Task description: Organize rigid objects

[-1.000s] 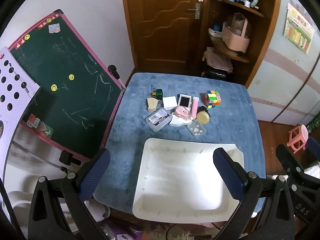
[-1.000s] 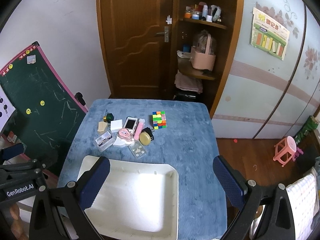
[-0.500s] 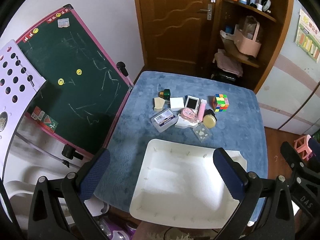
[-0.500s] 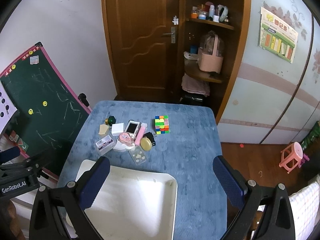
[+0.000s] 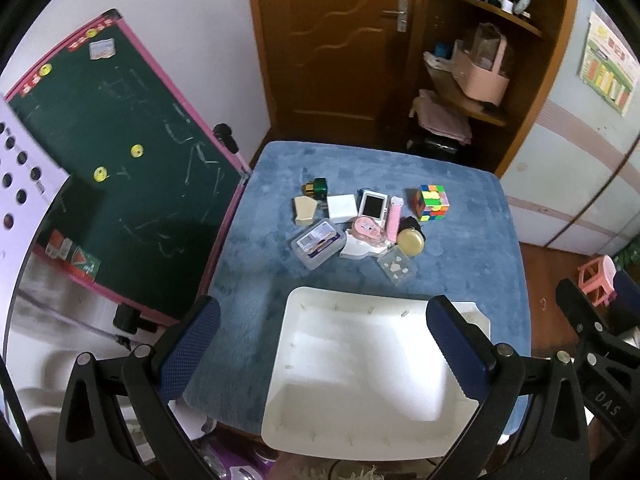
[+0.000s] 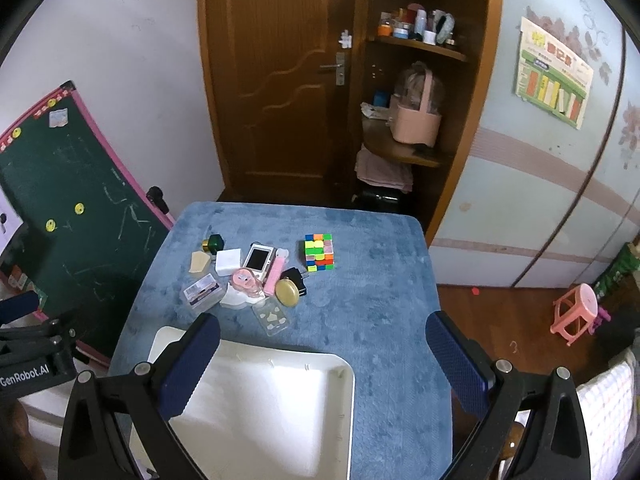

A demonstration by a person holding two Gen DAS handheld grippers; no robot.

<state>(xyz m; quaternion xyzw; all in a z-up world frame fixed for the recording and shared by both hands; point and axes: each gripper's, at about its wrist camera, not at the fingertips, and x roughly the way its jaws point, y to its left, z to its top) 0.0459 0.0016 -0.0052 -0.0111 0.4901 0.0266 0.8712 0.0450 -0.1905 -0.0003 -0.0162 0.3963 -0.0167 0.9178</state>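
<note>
A cluster of small rigid items lies mid-table on the blue cloth: a colour cube (image 5: 431, 202) (image 6: 319, 252), a clear labelled box (image 5: 319, 243) (image 6: 203, 293), a white block (image 5: 341, 207), a small white-framed screen (image 5: 373, 205) (image 6: 259, 259), a round yellow compact (image 5: 410, 242) (image 6: 287, 293) and a green bottle (image 5: 318, 188). An empty white tray (image 5: 316, 344) (image 6: 280, 420) sits at the near edge. My left gripper (image 5: 324, 344) and right gripper (image 6: 324, 360) hover high above the tray, both open and holding nothing.
A green chalkboard (image 5: 108, 168) leans against the table's left side. Behind the table stand a wooden door (image 5: 328, 48) and shelves with a pink basket (image 6: 416, 124). A pink stool (image 6: 576, 312) stands on the floor at right.
Both grippers have pulled up and back a little, so the table and items look smaller and shifted right. Nothing on the table has moved.
</note>
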